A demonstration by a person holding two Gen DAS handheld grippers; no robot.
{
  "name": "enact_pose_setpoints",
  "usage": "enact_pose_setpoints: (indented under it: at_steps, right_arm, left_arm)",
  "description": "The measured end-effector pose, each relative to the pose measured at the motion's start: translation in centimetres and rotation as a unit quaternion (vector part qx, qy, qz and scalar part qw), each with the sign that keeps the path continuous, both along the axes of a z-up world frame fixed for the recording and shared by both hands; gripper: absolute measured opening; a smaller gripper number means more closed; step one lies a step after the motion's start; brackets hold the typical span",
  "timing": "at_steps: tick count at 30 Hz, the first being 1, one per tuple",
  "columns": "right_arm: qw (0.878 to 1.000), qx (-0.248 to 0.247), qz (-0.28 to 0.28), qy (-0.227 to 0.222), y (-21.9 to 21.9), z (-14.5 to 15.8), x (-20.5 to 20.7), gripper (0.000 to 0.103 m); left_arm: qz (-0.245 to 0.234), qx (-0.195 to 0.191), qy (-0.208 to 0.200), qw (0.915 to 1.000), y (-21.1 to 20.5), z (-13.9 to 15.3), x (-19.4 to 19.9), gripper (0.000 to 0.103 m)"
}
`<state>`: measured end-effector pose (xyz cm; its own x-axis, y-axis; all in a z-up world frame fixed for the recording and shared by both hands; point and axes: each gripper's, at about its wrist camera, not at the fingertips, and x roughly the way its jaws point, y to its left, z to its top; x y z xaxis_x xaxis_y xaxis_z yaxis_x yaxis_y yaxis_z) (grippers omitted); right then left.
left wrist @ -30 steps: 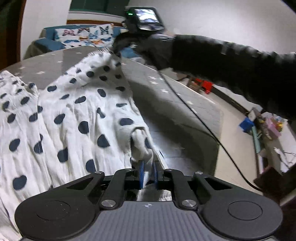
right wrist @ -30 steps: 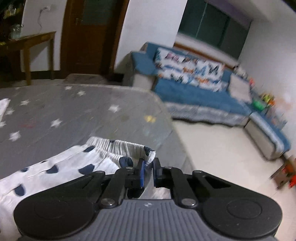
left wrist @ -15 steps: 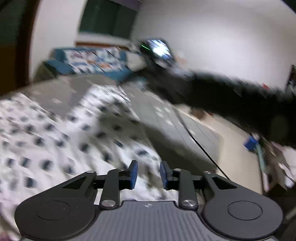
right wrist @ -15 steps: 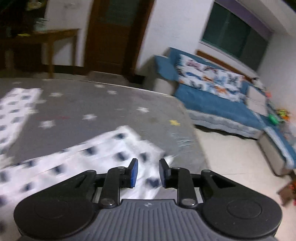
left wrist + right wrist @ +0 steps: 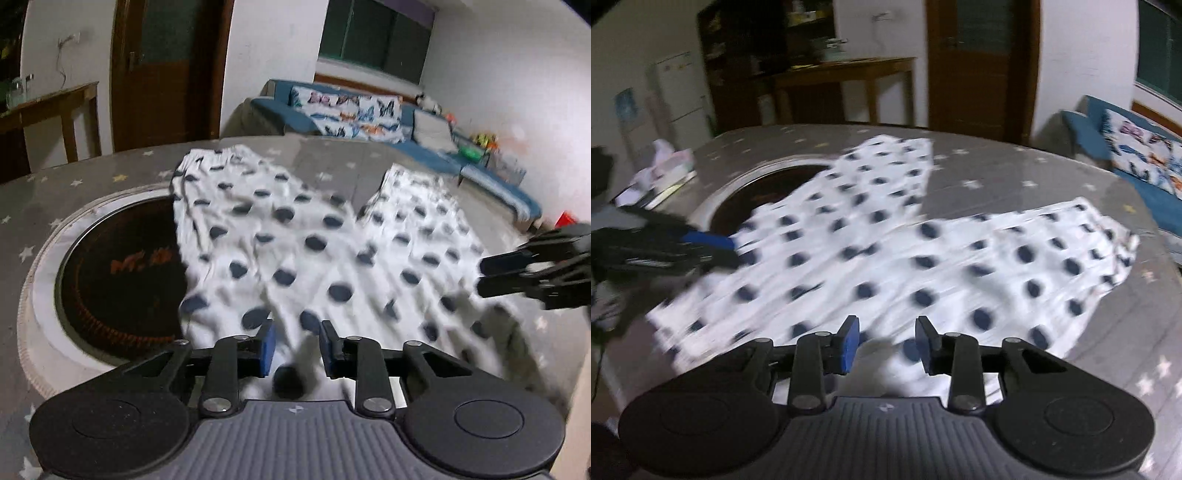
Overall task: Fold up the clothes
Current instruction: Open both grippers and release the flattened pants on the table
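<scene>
You have one garment to fold, the polka-dot trousers [image 5: 314, 243], lying spread on the grey starred surface [image 5: 92, 177] with one side over the round inset cooktop [image 5: 122, 273]. They look thin, light and limp, so pinch them at a hem or waistband edge, one corner per gripper. The left gripper [image 5: 295, 349] and right gripper [image 5: 888, 345] both hover over them with jaws wide, holding nothing.

Pants [image 5: 325, 254] lie on the table [image 5: 92, 177], partly covering its round inset [image 5: 122, 273].
</scene>
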<state>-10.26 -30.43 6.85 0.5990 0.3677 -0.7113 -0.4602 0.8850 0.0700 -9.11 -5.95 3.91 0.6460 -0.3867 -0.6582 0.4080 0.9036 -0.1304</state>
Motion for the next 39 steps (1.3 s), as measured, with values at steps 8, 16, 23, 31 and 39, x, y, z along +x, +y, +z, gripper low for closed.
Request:
enact_pose_setpoints:
  at_steps: [8,16,23,31,39]
  right_arm:
    - [0.999,-0.039,0.012,0.007,0.4,-2.3,-3.9,0.033]
    - [0.999,-0.044,0.007,-0.017,-0.3,-1.0,-5.7,0.034]
    - [0.999,-0.038,0.019,-0.014,1.2,-2.0,-4.3,0.037]
    - [1.000,-0.017,-0.003,-0.008,-0.7,-0.9,-2.7,0.038]
    - [0.998,-0.012,-0.058,-0.020,-2.8,-1.4,4.3,0.038]
  left_arm:
    - [0.014,0.030,-0.008,0.9994,0.7,-1.0,-0.8,0.020]
    - [0.008,0.033,-0.031,0.9990,0.3,0.5,-1.9,0.021]
    - [0.007,0.052,-0.024,0.9983,0.0,-0.3,-1.7,0.021]
    - [0.014,0.030,-0.019,0.9993,0.5,0.3,-0.9,0.022]
    - [-0.010,0.033,-0.018,0.9992,-2.2,0.4,0.2,0.022]
